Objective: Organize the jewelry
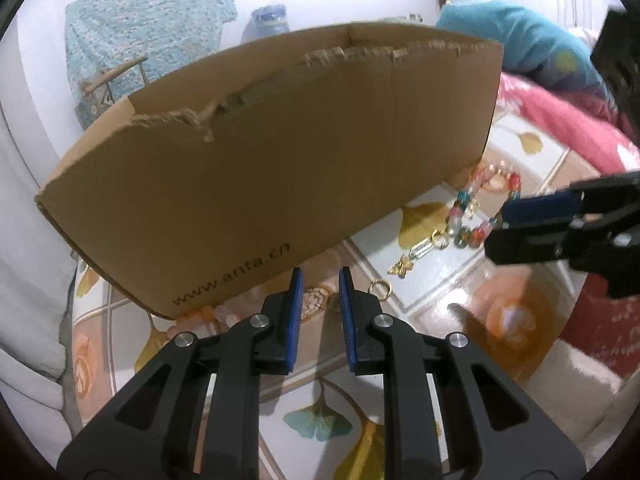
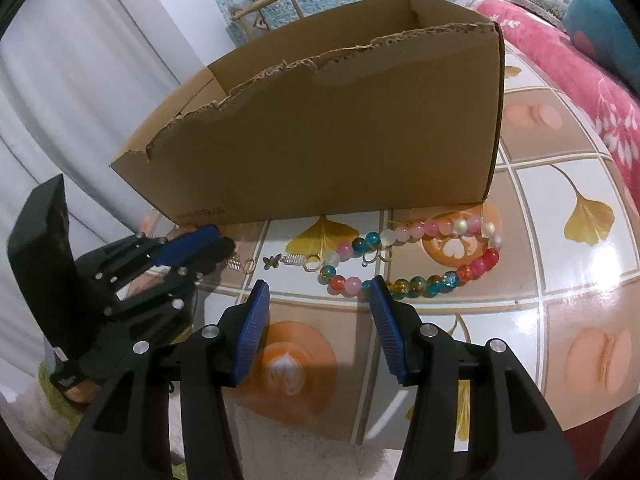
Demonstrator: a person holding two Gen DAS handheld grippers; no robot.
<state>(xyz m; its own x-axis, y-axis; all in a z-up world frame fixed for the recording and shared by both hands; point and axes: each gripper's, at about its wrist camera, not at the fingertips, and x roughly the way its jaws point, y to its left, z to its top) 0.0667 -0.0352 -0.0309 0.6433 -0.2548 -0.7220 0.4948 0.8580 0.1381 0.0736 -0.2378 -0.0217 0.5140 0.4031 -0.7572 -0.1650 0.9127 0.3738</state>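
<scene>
Both grippers hovering over the tabletop jewelry, gripping nothing.

Left wrist view: the left gripper (image 1: 319, 278) is hanging with a narrow gap between its pads, before the cardboard box (image 1: 280, 168); the beaded bracelet (image 1: 476, 208) is lying rightward. Right wrist view: the right gripper (image 2: 318, 290) is spreading wide just short of the bracelet (image 2: 420, 252), beside a small butterfly charm (image 2: 272, 261) on the table (image 2: 560, 240).

One cardboard box (image 2: 320, 128) with a torn rim. One beaded bracelet (image 2: 416, 256) of many colours — pink, teal, red, amber, white. One butterfly charm (image 2: 272, 261), gold. Two loose gold rings — one (image 2: 248, 266) near the charm, one (image 2: 313, 263) by the bracelet. Two grippers: left (image 1: 319, 280), right (image 2: 318, 288).
</scene>
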